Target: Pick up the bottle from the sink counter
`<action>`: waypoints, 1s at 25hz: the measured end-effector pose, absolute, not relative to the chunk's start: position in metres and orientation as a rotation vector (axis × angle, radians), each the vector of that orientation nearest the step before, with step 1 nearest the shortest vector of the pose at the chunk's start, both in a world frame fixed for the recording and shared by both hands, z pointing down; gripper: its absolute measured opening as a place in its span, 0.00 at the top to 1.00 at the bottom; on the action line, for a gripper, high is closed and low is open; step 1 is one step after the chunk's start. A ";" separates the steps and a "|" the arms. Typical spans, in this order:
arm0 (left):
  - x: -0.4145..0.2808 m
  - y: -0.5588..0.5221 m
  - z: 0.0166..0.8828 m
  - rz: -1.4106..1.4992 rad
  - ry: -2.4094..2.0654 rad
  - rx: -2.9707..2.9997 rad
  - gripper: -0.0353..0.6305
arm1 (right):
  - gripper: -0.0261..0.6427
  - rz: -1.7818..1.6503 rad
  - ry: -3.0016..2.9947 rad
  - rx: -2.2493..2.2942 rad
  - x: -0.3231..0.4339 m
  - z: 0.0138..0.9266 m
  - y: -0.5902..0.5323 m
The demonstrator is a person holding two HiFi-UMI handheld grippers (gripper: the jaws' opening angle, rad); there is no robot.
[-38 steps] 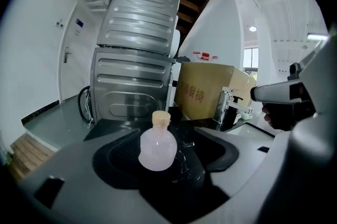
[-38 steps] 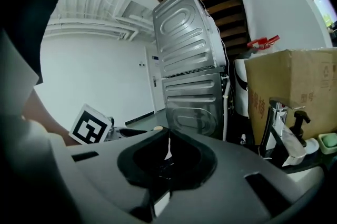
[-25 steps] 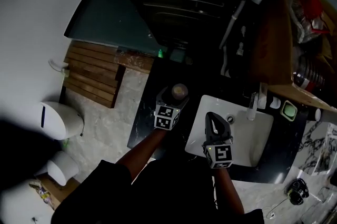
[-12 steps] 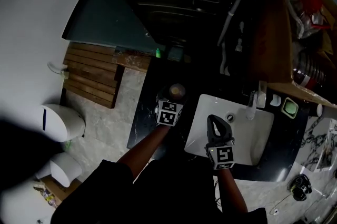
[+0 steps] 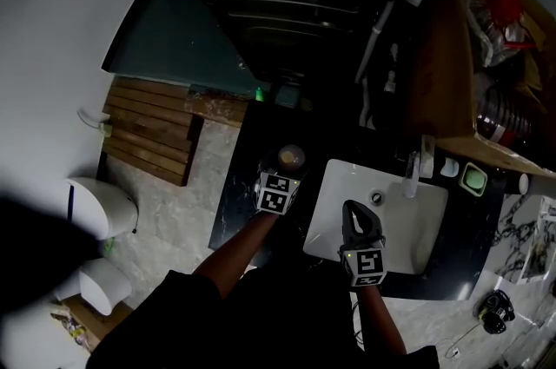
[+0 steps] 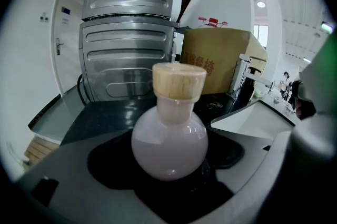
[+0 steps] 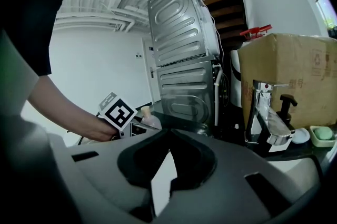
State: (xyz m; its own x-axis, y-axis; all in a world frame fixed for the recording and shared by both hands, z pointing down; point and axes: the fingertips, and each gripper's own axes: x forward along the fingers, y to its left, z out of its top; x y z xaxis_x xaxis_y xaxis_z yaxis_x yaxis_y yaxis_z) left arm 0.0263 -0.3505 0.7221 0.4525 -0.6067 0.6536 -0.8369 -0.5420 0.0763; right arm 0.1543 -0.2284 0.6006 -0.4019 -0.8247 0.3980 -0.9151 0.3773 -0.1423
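Note:
A round pink bottle (image 5: 291, 156) with a wooden cork stands on the black sink counter (image 5: 233, 207), left of the white sink (image 5: 408, 228). My left gripper (image 5: 287, 167) reaches it from the near side. In the left gripper view the bottle (image 6: 169, 133) fills the middle and the left gripper (image 6: 169, 162) has its jaws shut against both sides of the belly. My right gripper (image 5: 356, 209) hovers over the sink's left part, shut and empty. Its own view shows the right gripper (image 7: 168, 133) with tips together, and the bottle (image 7: 149, 118) small at the left.
A chrome faucet (image 5: 415, 168) stands at the sink's far rim, with a green soap dish (image 5: 475, 181) to its right. A grey washing machine (image 5: 287, 3) rises behind the counter and a cardboard box (image 5: 447, 63) stands right of it. Left of the counter lies stone floor.
The bottle stands at the same spot with the left gripper still at it. My right gripper has drifted slightly nearer over the sink.

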 end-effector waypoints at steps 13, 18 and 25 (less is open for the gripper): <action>0.026 -0.308 0.651 0.659 -1.174 2.431 0.35 | 0.90 0.455 -2.348 1.615 0.147 0.578 -0.222; 0.016 -0.287 0.616 0.578 -1.187 2.472 0.35 | 0.90 0.438 -2.349 1.657 0.138 0.562 -0.218; -0.002 -0.260 0.582 0.501 -1.215 2.474 0.35 | 0.90 0.399 -2.363 1.696 0.119 0.535 -0.205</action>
State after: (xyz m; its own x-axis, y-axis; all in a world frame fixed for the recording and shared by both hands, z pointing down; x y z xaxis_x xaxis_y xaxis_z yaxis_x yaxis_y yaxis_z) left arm -0.0015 -0.2597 0.5822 0.5722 -0.6844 0.4519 -0.8039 -0.5771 0.1441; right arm 0.1186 -0.2051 0.5346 -0.3184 -0.8923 0.3199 -0.9479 0.3029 -0.0985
